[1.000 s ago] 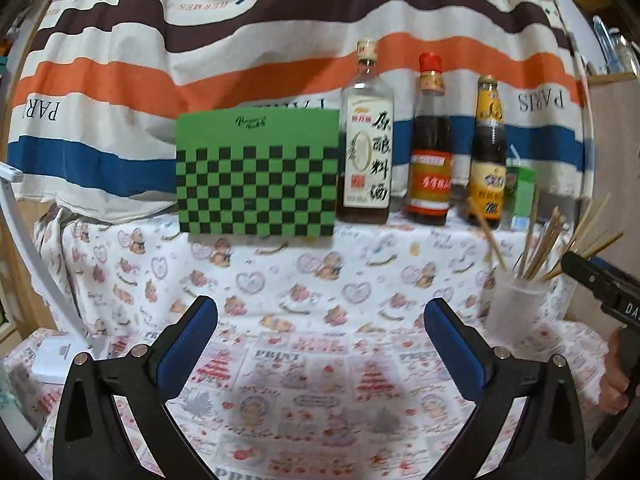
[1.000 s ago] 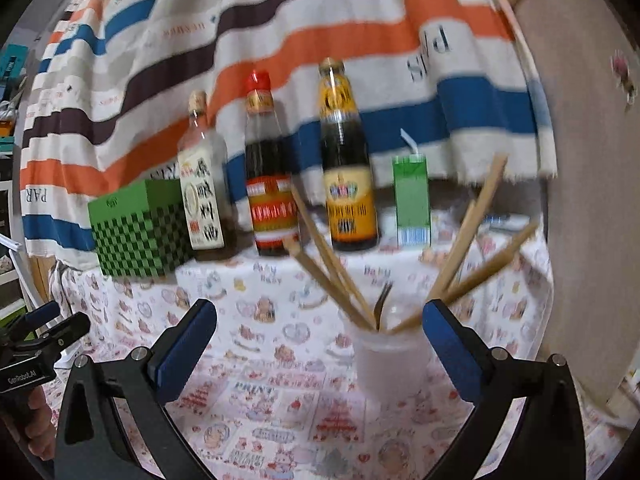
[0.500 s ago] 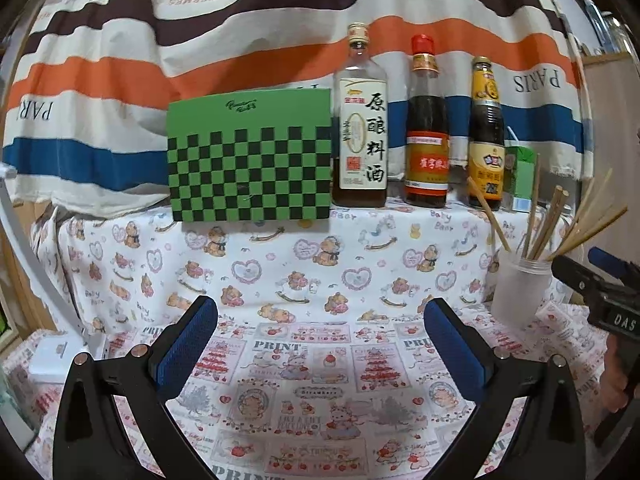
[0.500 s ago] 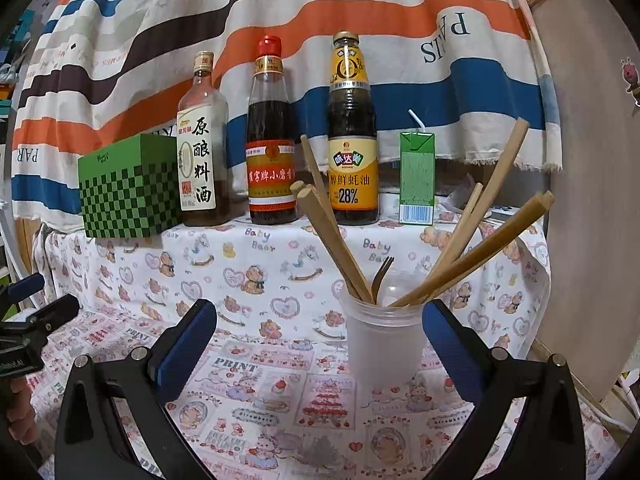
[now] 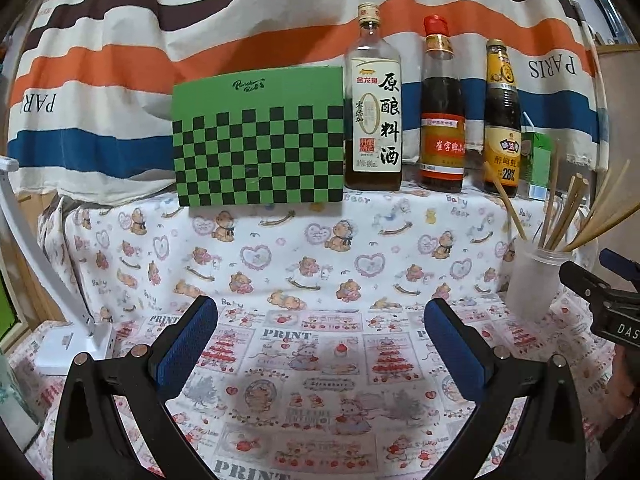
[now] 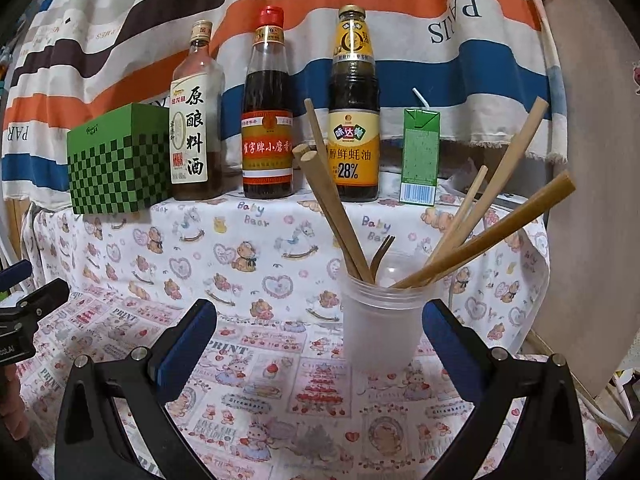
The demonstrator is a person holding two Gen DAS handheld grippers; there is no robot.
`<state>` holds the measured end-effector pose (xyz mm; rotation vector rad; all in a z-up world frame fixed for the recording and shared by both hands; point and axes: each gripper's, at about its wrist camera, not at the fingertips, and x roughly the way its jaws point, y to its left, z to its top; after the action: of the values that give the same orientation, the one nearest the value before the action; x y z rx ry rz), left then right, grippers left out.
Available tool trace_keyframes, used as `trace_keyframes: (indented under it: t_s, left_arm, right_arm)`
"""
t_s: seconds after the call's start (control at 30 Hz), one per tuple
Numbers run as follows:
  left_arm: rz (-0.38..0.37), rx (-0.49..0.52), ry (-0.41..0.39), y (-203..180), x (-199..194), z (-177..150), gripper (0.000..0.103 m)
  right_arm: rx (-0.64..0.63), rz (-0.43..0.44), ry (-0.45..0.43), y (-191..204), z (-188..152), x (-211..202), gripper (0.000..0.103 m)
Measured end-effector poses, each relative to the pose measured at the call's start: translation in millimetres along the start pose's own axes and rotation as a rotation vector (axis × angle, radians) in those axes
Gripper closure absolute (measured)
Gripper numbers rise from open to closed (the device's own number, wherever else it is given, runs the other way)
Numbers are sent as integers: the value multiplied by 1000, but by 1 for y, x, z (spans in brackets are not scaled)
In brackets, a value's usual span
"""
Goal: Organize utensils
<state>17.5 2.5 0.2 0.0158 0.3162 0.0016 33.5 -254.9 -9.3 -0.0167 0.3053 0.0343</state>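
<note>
The translucent cup [image 6: 382, 324] is the landmark here; it stands upright on the patterned worktop [image 6: 256, 392], and the wooden chopsticks [image 6: 486, 232] and a dark fork [image 6: 380, 256] stand in it, so the utensils are gathered in that one holder. Seen from the right wrist, the cup sits just ahead of the right hand-held gripper [image 6: 319, 332], a little toward its right finger [image 6: 450, 340] and not yet between the pads; that gripper is spread wide and holds nothing. The left hand-held gripper [image 5: 320, 332] is likewise spread wide and empty; from its camera the cup [image 5: 534, 280] lies well off to the right, with only bare cloth between its fingers, so the right hand is plainly the nearer one.

The long axes matter most; the chopsticks do not stand straight but fan outward from the cup, one bunch leaning left of it [image 6: 332, 208] and another leaning right of it, tips up and away from the camera. My judgement is that any grasp on a stick would have to meet that slant above the rim, or else take the cup itself by its upright wall.

Behind the cup, on the raised shelf, stand three sauce bottles [image 6: 268, 120], a green carton [image 6: 420, 156] and a green chequered box [image 6: 116, 164], well apart from either hand.
</note>
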Motion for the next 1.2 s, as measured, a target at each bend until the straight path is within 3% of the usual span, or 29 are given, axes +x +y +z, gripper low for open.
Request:
trace_keyframes:
  t_s: [1.2]
  left_arm:
    - [-3,4,2,-1,1,0,0]
  right_arm:
    - [1,-3,3,0,0,2,0]
